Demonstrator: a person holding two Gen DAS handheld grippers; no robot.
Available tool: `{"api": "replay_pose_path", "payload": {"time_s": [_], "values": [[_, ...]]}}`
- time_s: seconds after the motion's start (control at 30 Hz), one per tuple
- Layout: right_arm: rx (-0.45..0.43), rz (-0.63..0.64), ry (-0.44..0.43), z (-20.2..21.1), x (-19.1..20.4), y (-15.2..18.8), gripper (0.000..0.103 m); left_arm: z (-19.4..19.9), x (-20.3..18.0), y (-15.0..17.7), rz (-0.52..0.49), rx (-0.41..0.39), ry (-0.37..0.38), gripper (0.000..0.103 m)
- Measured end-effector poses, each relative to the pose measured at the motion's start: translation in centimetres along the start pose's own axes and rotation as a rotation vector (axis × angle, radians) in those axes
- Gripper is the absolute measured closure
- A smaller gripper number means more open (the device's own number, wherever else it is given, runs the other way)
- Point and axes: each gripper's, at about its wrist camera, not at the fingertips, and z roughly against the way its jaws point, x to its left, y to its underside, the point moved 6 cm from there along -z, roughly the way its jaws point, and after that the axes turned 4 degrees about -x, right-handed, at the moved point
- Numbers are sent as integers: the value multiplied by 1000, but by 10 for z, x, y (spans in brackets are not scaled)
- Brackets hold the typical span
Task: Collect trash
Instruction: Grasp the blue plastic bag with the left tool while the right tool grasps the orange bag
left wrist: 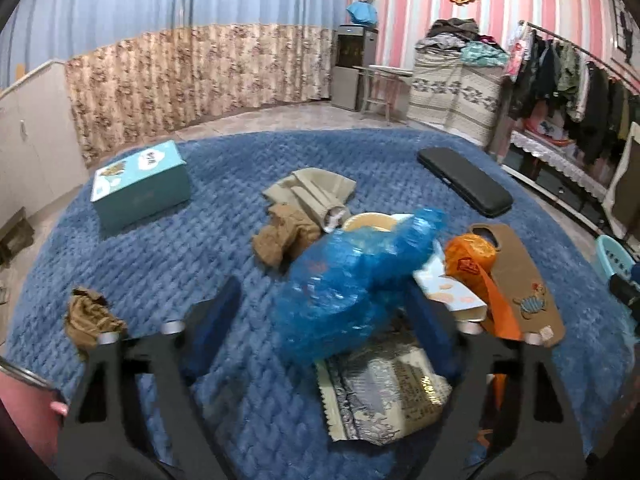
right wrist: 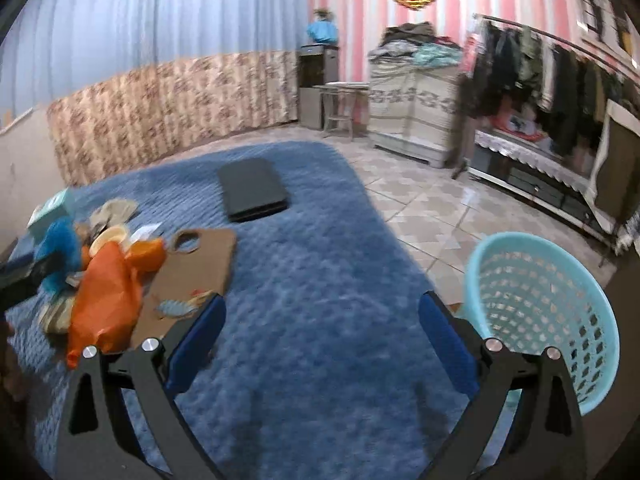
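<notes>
Left hand-held gripper [left wrist: 320, 312], jaws spread around crinkled blue plastic bag [left wrist: 352, 276], grip unconfirmed; light, soft, slippery; take bunched middle; right hand-held gripper [right wrist: 322, 332] spread, empty.

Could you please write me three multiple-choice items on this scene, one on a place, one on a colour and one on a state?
1. Where does the turquoise basket stand?
A on a chair
B on the tiled floor
C on a cabinet

2. What colour is the box on the blue blanket?
A red
B yellow
C teal

3. How is the right claw?
A open, with nothing between its fingers
B shut on a bag
C shut on the basket's rim

Answers:
1 B, as the right wrist view shows the basket on the tiles just off the blanket's edge.
2 C, as the box's sides and lid are teal in the left wrist view.
3 A, as its fingers stand wide apart with only blanket between them.
</notes>
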Motion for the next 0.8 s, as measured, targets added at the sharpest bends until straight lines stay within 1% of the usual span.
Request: {"api": "replay_pose_path", "payload": {"time_s": [0.07, 0.1, 0.13, 0.17, 0.27, 0.4, 0.63, 0.8], "values": [[4, 30, -28, 2, 16, 2, 8, 0, -5, 3, -13, 6, 35, 61], [5, 39, -46, 4, 25, 5, 8, 1, -7, 4, -20, 7, 42, 65], [8, 45, -65, 4, 31, 6, 8, 4, -9, 4, -34, 2, 53, 71], [10, 53, -88, 7, 40, 8, 8, 7, -10, 4, -42, -3, 56, 75], [13, 83, -126, 12, 60, 10, 8, 20, -8, 4, -74, -34, 44, 78], [19, 129, -165, 17, 83, 14, 8, 40, 10, 5, -64, -58, 24, 78], [55, 216, -237, 22, 121, 31, 8, 65, 52, 21, -17, -47, -19, 78], [85, 227, -284, 23, 141, 41, 8, 75, 71, 30, 0, -37, -35, 78]]}}
